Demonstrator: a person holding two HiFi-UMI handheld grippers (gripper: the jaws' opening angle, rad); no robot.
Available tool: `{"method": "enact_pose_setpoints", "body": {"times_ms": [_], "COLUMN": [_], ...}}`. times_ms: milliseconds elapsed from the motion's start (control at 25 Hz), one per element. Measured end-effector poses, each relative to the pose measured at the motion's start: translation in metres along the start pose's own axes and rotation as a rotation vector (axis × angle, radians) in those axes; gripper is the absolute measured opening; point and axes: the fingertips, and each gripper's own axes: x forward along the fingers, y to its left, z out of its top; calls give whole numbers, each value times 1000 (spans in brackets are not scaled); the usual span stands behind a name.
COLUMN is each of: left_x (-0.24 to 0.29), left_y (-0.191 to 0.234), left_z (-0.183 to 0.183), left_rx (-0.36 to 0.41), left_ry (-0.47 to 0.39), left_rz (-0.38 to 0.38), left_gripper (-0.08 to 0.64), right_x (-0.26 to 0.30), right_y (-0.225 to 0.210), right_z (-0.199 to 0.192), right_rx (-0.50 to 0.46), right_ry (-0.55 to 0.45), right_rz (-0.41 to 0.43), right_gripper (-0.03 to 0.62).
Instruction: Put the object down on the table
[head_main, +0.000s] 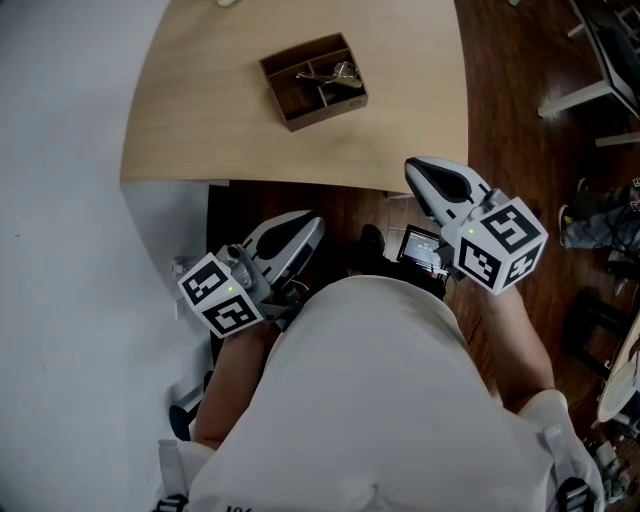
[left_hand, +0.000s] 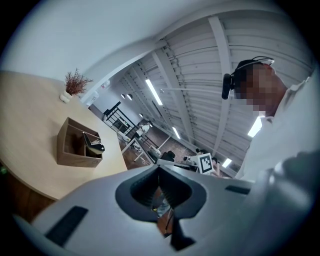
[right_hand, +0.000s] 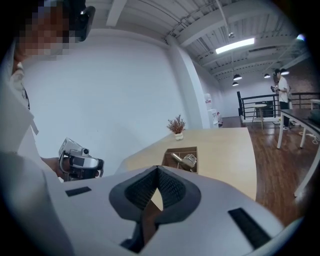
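A: Where do the claws stand?
B: Left gripper (head_main: 308, 226) and right gripper (head_main: 416, 171) hang short of the table (head_main: 210, 110) edge, each with its jaws together and holding nothing

A: And the object?
B: The metal piece (head_main: 338, 74) lies ahead in the wooden box (head_main: 325, 112) on the table, its long axis seemingly crosswise. The right gripper looks nearer. Only the gripper views show the plant (right_hand: 176, 125) beyond

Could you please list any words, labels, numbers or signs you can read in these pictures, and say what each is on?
No text can be read.
Marker cubes: square patterns only, no letters.
Small screen: too small to read.
Red print on a white object by the far wall: too blurred to read.
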Motion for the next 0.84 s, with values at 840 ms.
{"method": "enact_pose_setpoints", "body": {"times_ms": [840], "left_x": [9], "left_y": [-9], "left_z": [-5], "left_rx": [-2], "left_ry": [10], "left_rz": [-6], "left_gripper": [-2], "right_x": [-13], "right_y": [-13], "right_z": [0], "right_rx": [3], "right_ry": [-16], "right_rz": [-15], "right_gripper": [2]}}
